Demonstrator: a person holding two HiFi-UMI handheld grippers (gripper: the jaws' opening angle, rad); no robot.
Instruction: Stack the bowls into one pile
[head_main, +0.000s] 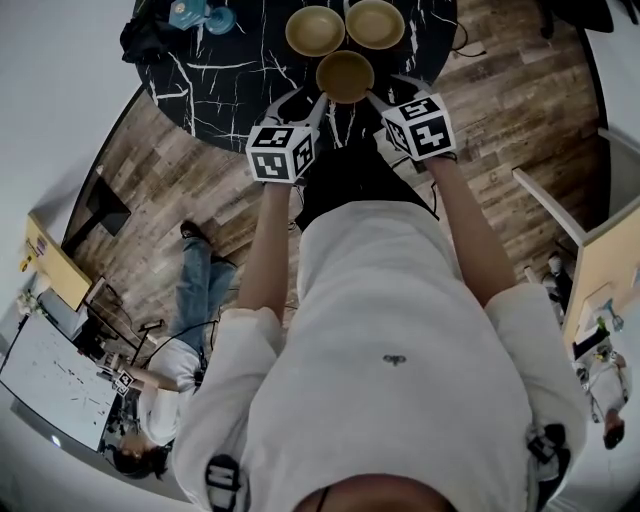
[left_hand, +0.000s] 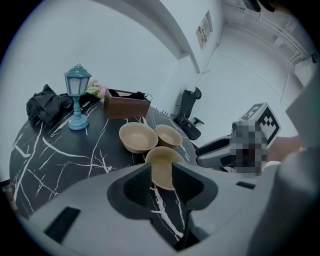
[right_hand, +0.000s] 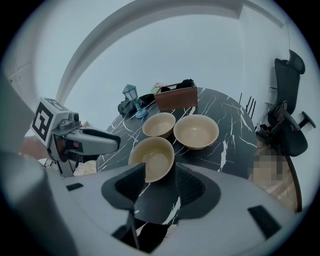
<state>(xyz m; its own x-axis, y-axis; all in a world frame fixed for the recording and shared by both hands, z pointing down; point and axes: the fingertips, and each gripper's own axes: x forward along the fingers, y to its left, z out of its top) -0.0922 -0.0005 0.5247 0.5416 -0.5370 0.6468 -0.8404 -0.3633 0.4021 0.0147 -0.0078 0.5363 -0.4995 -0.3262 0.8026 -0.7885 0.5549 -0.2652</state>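
Right gripper view: do the fingers of the right gripper (right_hand: 162, 187) hold anything?
— No, spread wide and empty, like those of the left gripper (left_hand: 161, 182). The nearest bowl (right_hand: 152, 157) sits just beyond both, on the black marbled surface (right_hand: 235, 145).
— Which step?
— The approach, I judge. Next: pinch its rim, lift it into a far bowl (right_hand: 196, 131). Lantern (right_hand: 131, 92) and box (right_hand: 175, 97) stand well behind, not in the way.
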